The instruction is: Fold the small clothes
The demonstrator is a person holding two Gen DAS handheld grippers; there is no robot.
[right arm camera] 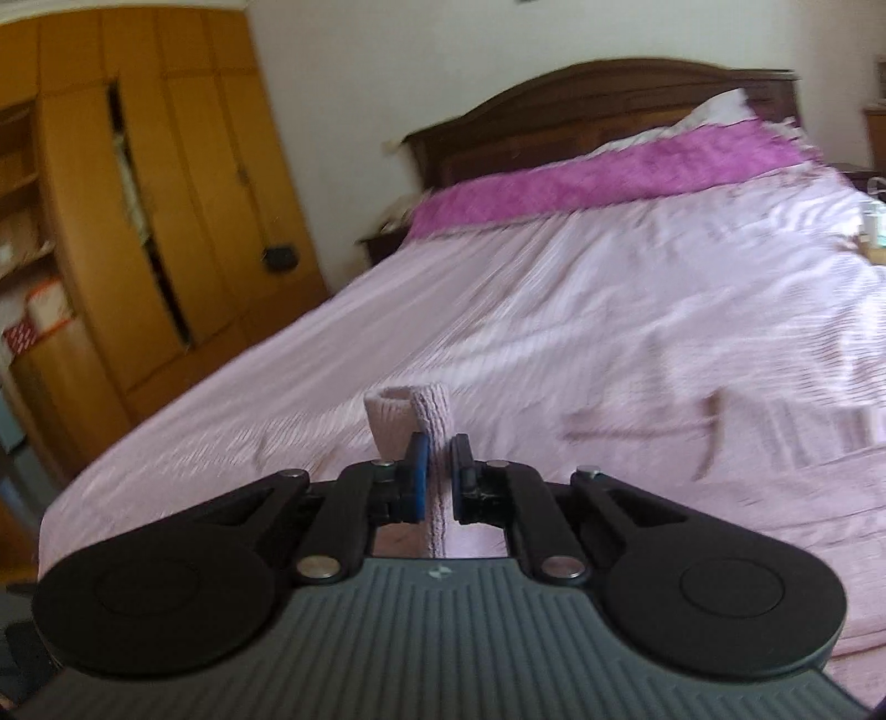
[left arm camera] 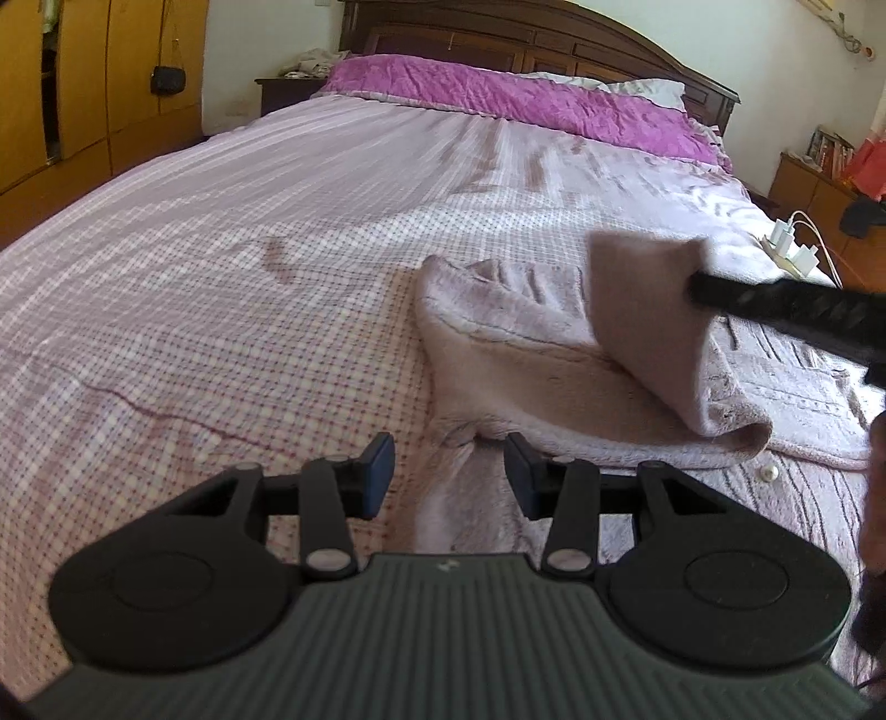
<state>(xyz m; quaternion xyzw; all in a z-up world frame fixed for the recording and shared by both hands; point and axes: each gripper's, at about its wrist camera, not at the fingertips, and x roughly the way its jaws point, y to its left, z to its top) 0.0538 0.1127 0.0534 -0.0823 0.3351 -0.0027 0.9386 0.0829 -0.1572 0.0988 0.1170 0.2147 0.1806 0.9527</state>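
Note:
A pale pink fuzzy garment (left arm camera: 526, 343) lies on the checked bedsheet (left arm camera: 221, 288), right of centre in the left wrist view. One flap of it (left arm camera: 642, 315) is lifted and folded over toward the left. My right gripper (left arm camera: 699, 289) reaches in from the right and is shut on that flap. In the right wrist view the right gripper (right arm camera: 437, 446) pinches a ribbed cuff-like edge (right arm camera: 407, 418), which stands up between the blue pads. My left gripper (left arm camera: 448, 459) hovers open at the garment's near-left corner, its pads clear of the bunched cloth (left arm camera: 462, 432).
A purple quilt (left arm camera: 498, 94) and a white pillow (left arm camera: 648, 88) lie by the dark headboard (left arm camera: 554, 39). A power strip with chargers (left arm camera: 789, 252) sits at the bed's right edge. Wooden wardrobes (right arm camera: 138, 221) stand to the left, and a nightstand (left arm camera: 814, 188) to the right.

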